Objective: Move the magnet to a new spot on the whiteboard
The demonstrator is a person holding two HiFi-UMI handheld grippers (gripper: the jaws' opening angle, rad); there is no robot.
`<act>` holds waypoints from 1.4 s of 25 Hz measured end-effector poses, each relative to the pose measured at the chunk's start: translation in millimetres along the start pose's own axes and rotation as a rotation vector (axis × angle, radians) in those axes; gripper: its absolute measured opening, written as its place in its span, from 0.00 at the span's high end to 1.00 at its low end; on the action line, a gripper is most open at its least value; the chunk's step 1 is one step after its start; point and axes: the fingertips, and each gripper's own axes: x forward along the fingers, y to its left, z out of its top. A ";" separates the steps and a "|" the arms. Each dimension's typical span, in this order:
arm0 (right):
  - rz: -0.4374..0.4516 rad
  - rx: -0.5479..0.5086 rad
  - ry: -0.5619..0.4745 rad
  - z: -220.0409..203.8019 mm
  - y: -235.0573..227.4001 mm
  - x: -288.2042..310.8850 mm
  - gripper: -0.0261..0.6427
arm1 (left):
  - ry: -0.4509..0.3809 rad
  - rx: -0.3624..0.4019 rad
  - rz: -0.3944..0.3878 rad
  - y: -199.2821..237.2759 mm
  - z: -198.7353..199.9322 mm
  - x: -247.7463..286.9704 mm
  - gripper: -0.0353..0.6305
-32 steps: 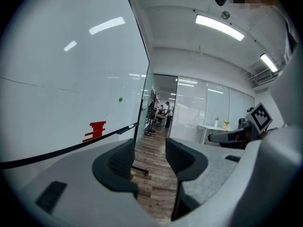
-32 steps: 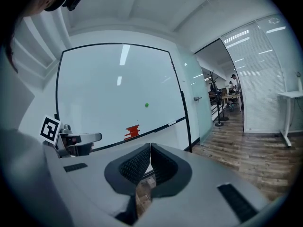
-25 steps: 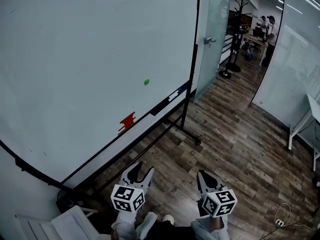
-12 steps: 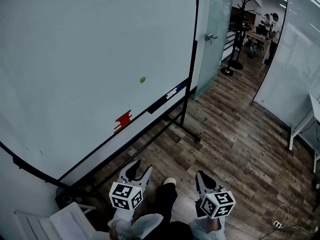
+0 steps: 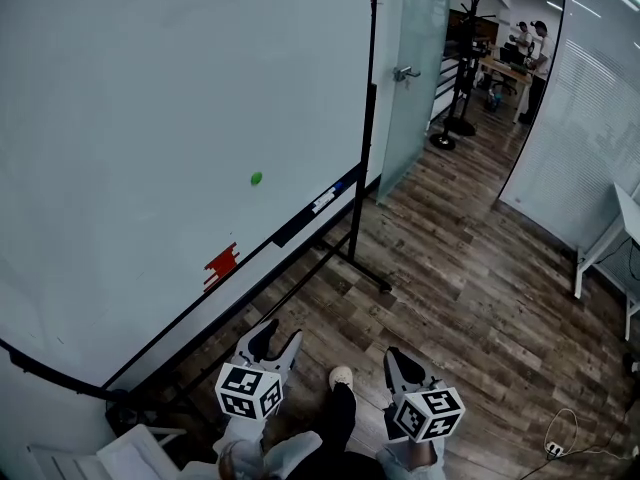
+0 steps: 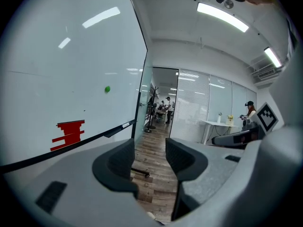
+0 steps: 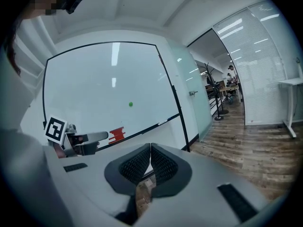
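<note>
A small green magnet (image 5: 256, 178) sticks to the big whiteboard (image 5: 140, 88), above and right of a red stepped patch (image 5: 221, 261). Both grippers hang low over the wooden floor, far from the board. My left gripper (image 5: 277, 336) is open with nothing between its jaws; in its own view the left gripper (image 6: 150, 148) frames the floor, with the magnet (image 6: 107, 89) up on the left. My right gripper (image 5: 398, 360) is shut and empty; in its own view the right gripper (image 7: 150, 150) has its pads touching, below the magnet (image 7: 130, 104).
The board's tray (image 5: 305, 218) carries a dark eraser and a marker, and its stand's foot (image 5: 360, 268) runs across the floor. A glass door (image 5: 410, 68) stands right of the board. People (image 5: 528, 43) work far back. A white table (image 5: 615, 233) is at right, a white chair (image 5: 120, 456) at lower left.
The board and magnet have slid left and a little down in the head view. The person's leg and shoe have come into view between the grippers. Both grippers stay low.
</note>
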 end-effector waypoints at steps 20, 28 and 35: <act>0.127 -0.057 0.022 91.8 -57.8 148.5 0.92 | -0.057 -0.043 0.122 74.5 65.5 134.7 0.65; 0.194 -0.100 0.032 122.0 -78.8 207.9 0.92 | -0.090 -0.067 0.193 105.1 79.5 178.8 0.65; 0.274 -0.126 0.033 138.3 -80.6 256.7 0.92 | -0.090 -0.077 0.253 128.2 77.1 198.2 0.65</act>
